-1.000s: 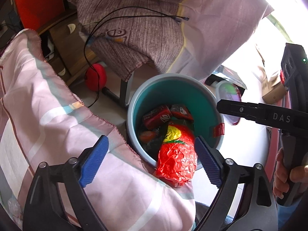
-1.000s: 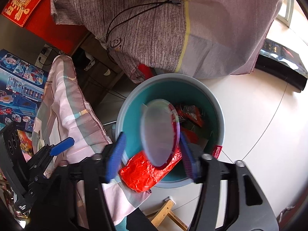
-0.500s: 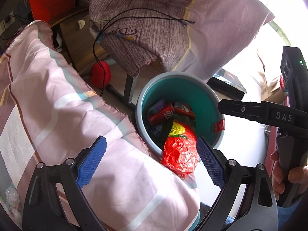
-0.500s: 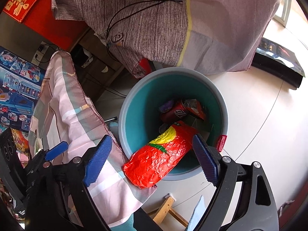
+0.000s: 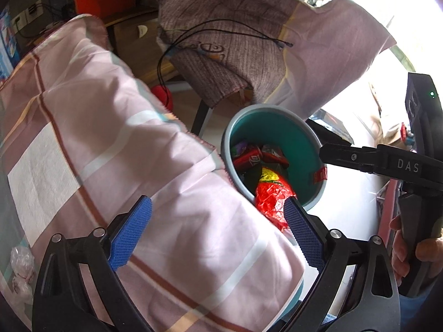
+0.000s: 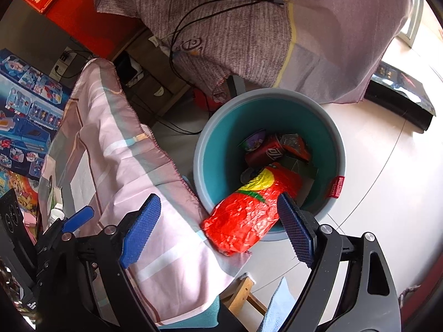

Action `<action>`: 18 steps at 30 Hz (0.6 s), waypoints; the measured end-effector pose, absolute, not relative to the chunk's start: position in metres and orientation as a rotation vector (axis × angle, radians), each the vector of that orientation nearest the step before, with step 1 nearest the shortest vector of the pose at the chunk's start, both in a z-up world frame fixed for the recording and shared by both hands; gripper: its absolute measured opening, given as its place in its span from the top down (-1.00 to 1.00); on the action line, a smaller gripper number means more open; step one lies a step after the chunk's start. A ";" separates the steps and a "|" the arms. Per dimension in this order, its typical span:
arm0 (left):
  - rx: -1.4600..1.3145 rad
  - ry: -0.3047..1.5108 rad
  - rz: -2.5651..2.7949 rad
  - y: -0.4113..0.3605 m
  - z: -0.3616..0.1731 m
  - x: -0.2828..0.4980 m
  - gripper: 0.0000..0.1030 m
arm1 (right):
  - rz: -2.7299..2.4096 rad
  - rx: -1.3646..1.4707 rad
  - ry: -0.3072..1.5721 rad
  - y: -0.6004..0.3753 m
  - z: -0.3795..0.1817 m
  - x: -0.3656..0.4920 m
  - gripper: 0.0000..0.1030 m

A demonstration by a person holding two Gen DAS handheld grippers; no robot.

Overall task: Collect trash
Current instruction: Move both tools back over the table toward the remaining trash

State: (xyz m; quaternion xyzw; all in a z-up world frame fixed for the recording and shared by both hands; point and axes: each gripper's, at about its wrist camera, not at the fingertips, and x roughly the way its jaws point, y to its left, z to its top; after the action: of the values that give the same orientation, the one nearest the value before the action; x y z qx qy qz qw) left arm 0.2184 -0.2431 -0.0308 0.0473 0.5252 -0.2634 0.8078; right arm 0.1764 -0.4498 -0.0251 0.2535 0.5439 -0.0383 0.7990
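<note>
A teal bin with a grey rim [image 6: 277,94] stands on the floor and shows in the left wrist view [image 5: 265,109] too. A crumpled red and yellow bag [image 6: 249,207] leans over its near rim [image 5: 270,199]. A red can [image 6: 265,152] and other wrappers lie inside. My right gripper [image 6: 218,232] is open and empty above the bin's near edge. My left gripper [image 5: 217,232] is open and empty over the pink cloth, left of the bin.
A pink striped cloth [image 5: 110,152] covers the surface left of the bin. A grey-purple cloth [image 6: 249,33] with a black cable [image 6: 221,8] hangs behind it. A black box [image 6: 401,96] lies on the white floor. A wooden stool [image 6: 243,293] stands below.
My right gripper opened and let go of a round lid, which is gone from view. Both grippers drew back and left from the bin.
</note>
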 end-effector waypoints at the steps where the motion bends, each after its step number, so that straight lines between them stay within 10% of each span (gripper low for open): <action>1: 0.091 1.121 -0.559 -0.237 -0.030 0.217 -0.86 | -0.079 0.537 1.167 -0.444 -0.023 0.176 -0.59; 18: -0.047 1.070 -0.376 -0.083 -0.017 0.199 -0.89 | 0.066 0.353 1.207 -0.311 0.000 0.199 -0.59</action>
State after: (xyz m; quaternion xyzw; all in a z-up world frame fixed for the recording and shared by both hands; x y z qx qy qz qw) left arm 0.1989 -0.0828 -0.0169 -0.0223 0.5069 -0.1783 0.8431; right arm 0.1985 -0.3110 0.0002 0.1652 0.5645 0.0309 0.8081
